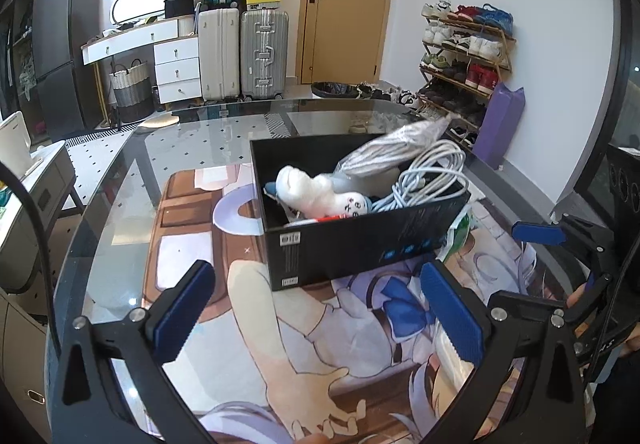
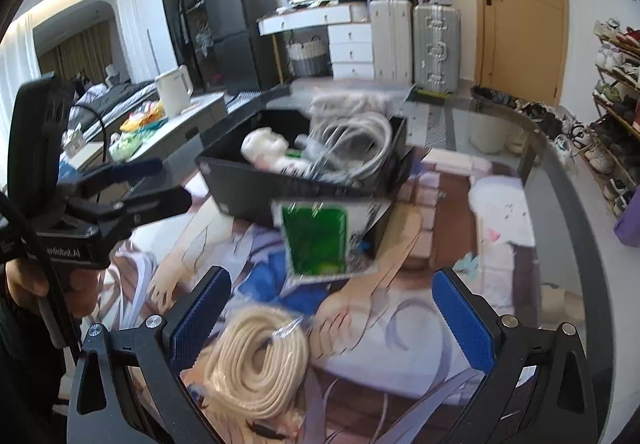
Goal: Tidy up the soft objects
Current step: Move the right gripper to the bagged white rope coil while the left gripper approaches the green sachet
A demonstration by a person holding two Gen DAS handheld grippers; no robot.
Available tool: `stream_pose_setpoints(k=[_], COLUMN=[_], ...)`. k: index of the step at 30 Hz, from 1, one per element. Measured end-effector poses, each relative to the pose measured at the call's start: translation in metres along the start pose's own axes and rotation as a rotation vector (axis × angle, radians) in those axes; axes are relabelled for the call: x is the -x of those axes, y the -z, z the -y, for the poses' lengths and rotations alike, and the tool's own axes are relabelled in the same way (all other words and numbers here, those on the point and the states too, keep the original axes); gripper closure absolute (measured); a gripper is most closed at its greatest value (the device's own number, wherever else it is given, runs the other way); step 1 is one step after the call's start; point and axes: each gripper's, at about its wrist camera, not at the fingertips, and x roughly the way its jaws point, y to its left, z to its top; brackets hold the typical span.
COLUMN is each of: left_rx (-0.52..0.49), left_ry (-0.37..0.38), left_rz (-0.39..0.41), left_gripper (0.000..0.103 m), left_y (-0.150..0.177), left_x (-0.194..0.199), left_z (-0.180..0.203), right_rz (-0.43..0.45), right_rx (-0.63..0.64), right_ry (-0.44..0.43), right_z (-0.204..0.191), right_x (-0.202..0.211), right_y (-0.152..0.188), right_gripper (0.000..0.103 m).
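A black box [image 1: 360, 244] stands on the printed mat on the glass table. It holds a white plush toy [image 1: 316, 194], a coil of white cable [image 1: 424, 176] and a bagged grey bundle [image 1: 400, 144]. In the right wrist view the box [image 2: 280, 188] is ahead, with a green packet [image 2: 316, 240] leaning against its near wall. A cream rope coil in a bag [image 2: 260, 360] lies between my right gripper's fingers. My right gripper [image 2: 332, 328] is open and empty. My left gripper [image 1: 316, 316] is open and empty, short of the box; it also shows in the right wrist view [image 2: 160, 184].
The glass table's curved rim [image 1: 100, 196] runs at left. A printed mat [image 1: 280, 344] covers the table's middle. Suitcases [image 1: 260, 52], white drawers [image 1: 176, 64], a door and a shoe rack [image 1: 468, 56] stand behind. A side counter with a kettle [image 2: 174, 88] is at left.
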Motion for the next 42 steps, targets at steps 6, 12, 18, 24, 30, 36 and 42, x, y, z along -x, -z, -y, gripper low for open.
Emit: stream_pose_setpoints(k=[6, 12, 18, 24, 30, 36, 42], left_rx=[-0.036, -0.014, -0.008, -0.013, -0.024, -0.027, -0.028], left_ry=[-0.017, -0.033, -0.037, -0.032, -0.029, -0.028, -0.026], left_rz=[-0.027, -0.024, -0.035, -0.056, -0.071, -0.074, -0.074], left_gripper=[0.0, 0.0, 0.0, 0.0, 0.0, 0.0, 0.0], left_y=[0.009, 0.005, 0.007, 0.012, 0.015, 0.017, 0.018], left_x=[0.0, 0.001, -0.004, -0.011, -0.015, -0.016, -0.016], left_z=[-0.001, -0.012, -0.014, -0.014, -0.011, -0.01, -0.009], right_rz=[-0.048, -0.12, -0.176, -0.219, -0.225, -0.223, -0.212], right_rx=[0.021, 0.089, 0.129, 0.133, 0.123, 0.096, 0.059], right_ry=[-0.004, -0.056, -0.09, -0.075, -0.047, 0.008, 0.067], right_z=[-0.008, -0.025, -0.037, -0.035, -0.029, -0.017, 0.009], right_x=[-0.011, -0.026, -0.039, -0.049, -0.049, -0.05, -0.045], right_y=[0.005, 0.014, 0.022, 0.028, 0.027, 0.026, 0.028], right_gripper=[0.001, 0.001, 0.001, 0.001, 0.001, 0.001, 0.001])
